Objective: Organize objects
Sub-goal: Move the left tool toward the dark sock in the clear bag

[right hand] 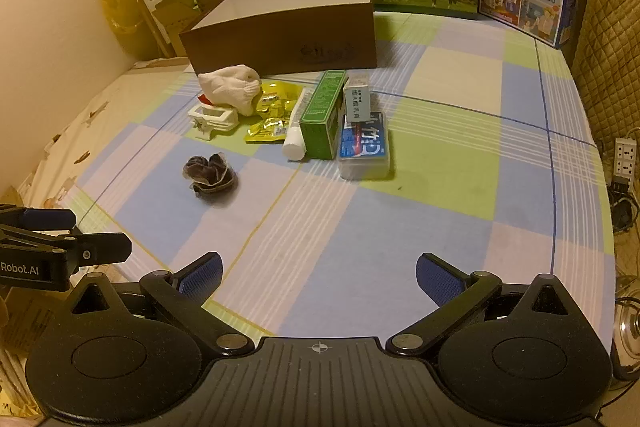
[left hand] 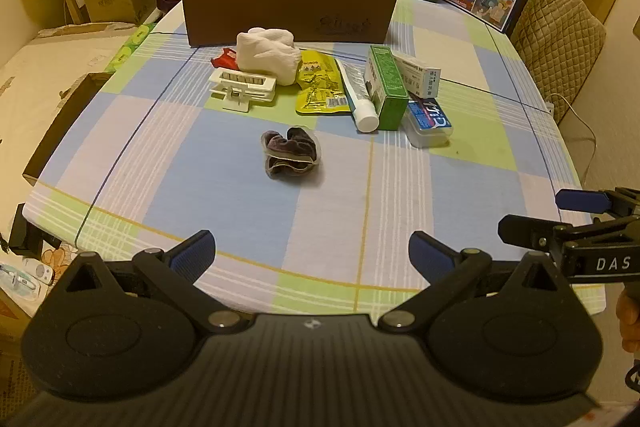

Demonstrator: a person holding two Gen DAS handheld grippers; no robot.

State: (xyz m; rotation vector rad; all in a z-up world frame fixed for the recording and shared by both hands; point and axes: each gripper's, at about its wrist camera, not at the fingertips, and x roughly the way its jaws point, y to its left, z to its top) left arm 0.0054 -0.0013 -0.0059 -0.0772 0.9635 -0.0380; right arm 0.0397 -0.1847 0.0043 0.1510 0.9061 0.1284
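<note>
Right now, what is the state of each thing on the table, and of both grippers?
brown box: open, upright.
white tube: capped, lying flat.
green carton: closed, lying flat.
dark scrunchie: lying apart from the others.
left gripper: open, holds nothing.
right gripper: open, holds nothing.

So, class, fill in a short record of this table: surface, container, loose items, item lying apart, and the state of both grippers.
surface: checked tablecloth
container: open brown box, nothing visible inside
loose items: white cloth, white clip, yellow packet, tube, green carton
item apart: dark scrunchie
left gripper: open, empty
right gripper: open, empty
</note>
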